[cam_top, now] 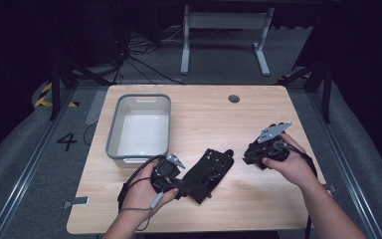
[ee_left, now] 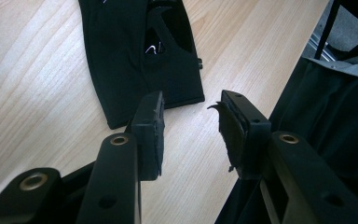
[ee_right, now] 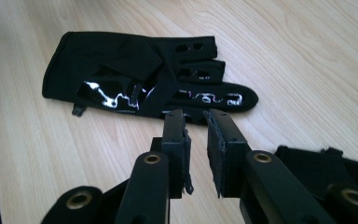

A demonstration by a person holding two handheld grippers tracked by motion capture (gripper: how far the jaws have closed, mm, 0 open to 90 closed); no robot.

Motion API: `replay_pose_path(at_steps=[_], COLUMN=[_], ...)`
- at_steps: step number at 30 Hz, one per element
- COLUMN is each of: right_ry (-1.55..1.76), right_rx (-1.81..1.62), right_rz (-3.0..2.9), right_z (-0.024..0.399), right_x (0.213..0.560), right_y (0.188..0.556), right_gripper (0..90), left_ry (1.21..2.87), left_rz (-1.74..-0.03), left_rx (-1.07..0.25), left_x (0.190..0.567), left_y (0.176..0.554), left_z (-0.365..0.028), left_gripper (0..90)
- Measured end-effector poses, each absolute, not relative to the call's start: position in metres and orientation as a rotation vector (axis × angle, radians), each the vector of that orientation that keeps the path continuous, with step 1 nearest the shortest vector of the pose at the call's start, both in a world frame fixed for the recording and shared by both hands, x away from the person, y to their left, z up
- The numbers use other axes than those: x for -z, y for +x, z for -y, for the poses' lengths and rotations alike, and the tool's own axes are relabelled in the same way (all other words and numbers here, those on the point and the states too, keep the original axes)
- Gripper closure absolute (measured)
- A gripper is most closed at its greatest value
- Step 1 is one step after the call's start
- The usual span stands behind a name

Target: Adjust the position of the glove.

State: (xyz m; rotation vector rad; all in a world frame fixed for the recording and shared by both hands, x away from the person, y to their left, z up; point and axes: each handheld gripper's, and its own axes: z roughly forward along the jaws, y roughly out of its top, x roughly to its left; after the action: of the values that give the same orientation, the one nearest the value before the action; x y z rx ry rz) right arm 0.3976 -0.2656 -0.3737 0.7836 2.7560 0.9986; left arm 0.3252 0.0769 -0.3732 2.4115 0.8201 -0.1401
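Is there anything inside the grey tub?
It is empty. The high view looks down into the grey tub and shows just its bare pale bottom; the black glove lies outside it on the table.

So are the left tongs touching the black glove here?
Apart. In the left gripper view the left tongs stand open over bare table, and wood shows between the pads and the glove's cuff.

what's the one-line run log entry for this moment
left hand-held gripper: open, by glove cuff | right hand-held gripper: open, empty, near fingertips | glove: flat on table | bin: empty
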Motion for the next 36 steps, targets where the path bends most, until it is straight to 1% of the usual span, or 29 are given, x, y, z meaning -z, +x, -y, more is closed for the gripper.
replay_pose_path(at_steps=[13,23,27,36], right_ry=[0.81,0.861,0.896,0.862], right_rx=[-0.976,-0.931,-0.934,-0.903], right_rz=[-2.782,-2.786,-2.784,-2.771], right_z=[0.235,0.22,0.216,0.199], right_x=[0.385,0.405,0.412,0.425], right_y=[0.422,0.443,0.451,0.455], right_gripper=[74.8,71.1,70.9,65.1], left_ry=[2.431,2.457,2.473,2.476], left_rz=[-0.827,-0.843,-0.854,-0.862], left_rx=[0.15,0.169,0.164,0.179], left_x=[0.386,0.396,0.4,0.406], left_y=[0.327,0.33,0.331,0.333], left_z=[-0.071,-0.065,-0.064,-0.062], left_gripper=[60.8,60.7,60.6,60.1])
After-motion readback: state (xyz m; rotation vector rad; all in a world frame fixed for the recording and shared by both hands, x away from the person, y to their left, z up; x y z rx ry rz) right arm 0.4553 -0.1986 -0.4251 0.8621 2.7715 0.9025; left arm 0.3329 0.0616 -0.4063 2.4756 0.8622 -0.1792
